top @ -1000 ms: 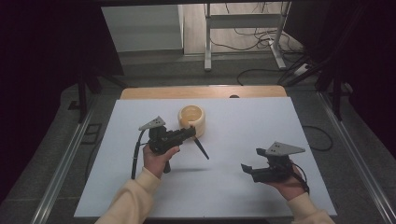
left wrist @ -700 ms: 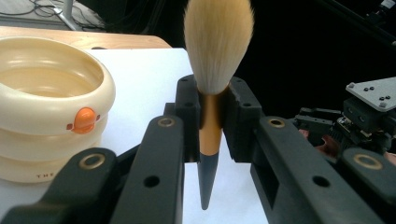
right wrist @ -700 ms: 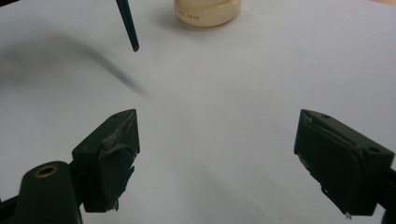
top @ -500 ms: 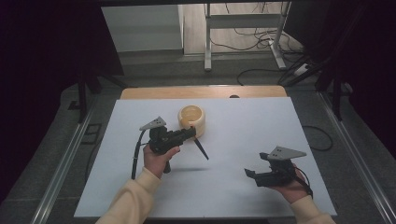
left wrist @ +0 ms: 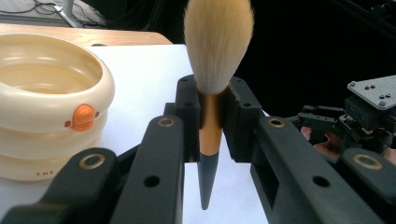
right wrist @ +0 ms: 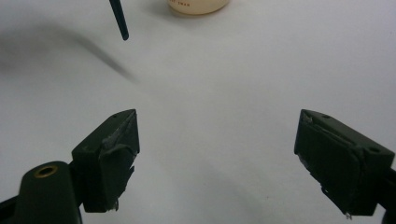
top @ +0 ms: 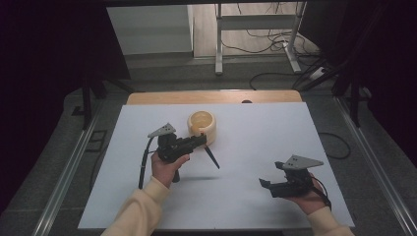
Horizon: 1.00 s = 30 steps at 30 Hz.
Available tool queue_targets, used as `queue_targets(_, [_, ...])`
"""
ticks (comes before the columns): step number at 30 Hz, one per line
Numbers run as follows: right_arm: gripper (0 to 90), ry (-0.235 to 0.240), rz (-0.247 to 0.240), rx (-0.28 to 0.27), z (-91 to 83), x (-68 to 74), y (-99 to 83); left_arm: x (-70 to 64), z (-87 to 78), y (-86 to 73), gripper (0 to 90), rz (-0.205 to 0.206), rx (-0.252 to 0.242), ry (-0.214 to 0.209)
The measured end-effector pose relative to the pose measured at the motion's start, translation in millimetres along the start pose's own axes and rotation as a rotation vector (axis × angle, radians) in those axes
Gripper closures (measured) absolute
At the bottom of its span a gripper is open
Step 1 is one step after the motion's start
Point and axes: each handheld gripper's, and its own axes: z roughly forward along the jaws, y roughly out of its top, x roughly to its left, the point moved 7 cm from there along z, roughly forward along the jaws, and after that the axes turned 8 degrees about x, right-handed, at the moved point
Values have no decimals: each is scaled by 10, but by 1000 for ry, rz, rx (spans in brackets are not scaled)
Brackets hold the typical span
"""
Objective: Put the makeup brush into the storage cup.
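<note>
While left gripper [left wrist: 212, 121] pinches brush [left wrist: 215, 70] mid-handle beside cream bowl [top: 202, 124], bristles aim bowlward, dark tip toward right gripper [top: 268, 185], jaws spread. White table [top: 255, 132]; dim room, floor cables [top: 275, 37].

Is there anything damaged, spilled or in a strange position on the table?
Nothing is spilled. One oddity: the pads of the right gripper look frayed at their edges. The brush sits straight in the left gripper, beside the upright cream bowl.

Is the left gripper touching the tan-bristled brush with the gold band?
Touching. The left gripper view shows the left gripper with both jaws pressed against the brush at its gold band.
</note>
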Motion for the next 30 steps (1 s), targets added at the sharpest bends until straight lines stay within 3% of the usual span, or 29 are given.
queue_targets(11, [149,-8,2,-6,-18,-13,7,-7,-22,96,783,2,-11,3])
queue_targets(18, [149,-12,2,-4,-14,-28,6,-39,-30,227,783,28,-9,15])
queue_targets(30, [149,-14,6,3,-11,-40,-1,23,-53,395,783,41,-13,39])
